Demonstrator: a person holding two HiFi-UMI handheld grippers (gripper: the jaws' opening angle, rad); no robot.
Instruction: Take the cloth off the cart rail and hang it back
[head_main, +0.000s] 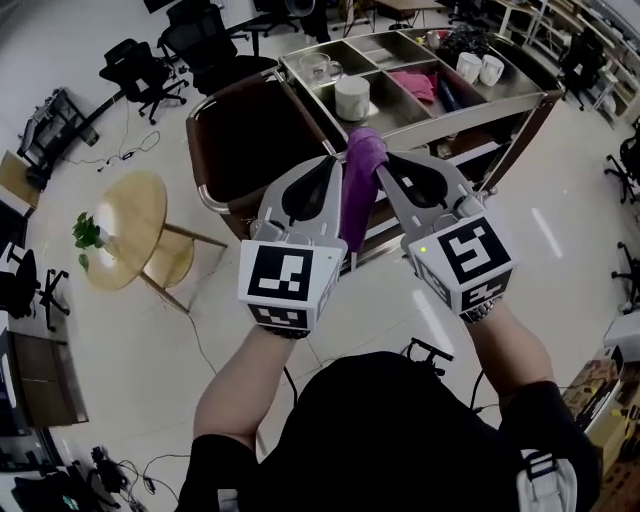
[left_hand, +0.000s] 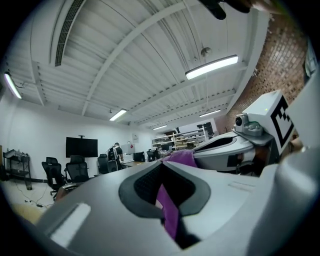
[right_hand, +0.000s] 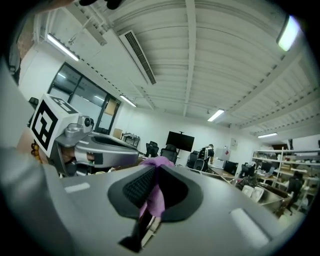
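Observation:
A purple cloth (head_main: 358, 190) hangs in a narrow fold between my two grippers, held up in front of the steel cart (head_main: 520, 95). In the head view the left gripper (head_main: 333, 165) and right gripper (head_main: 388, 165) are side by side, their tips meeting at the cloth's top. The left gripper view shows that gripper (left_hand: 162, 167) shut on the cloth (left_hand: 169, 212), with the right gripper's body (left_hand: 230, 150) close beside it. Seen from the right gripper view, that gripper (right_hand: 157, 167) is shut on the cloth (right_hand: 156, 195). Both point about level, above the cart's near rail (head_main: 470, 112).
The cart's top compartments hold a glass cup (head_main: 318, 66), a white bowl (head_main: 352, 97), a pink cloth (head_main: 415, 84) and white mugs (head_main: 480, 68). A brown bin (head_main: 245, 140) hangs at the cart's left end. A round wooden table (head_main: 130, 230) and office chairs (head_main: 140, 70) stand to the left.

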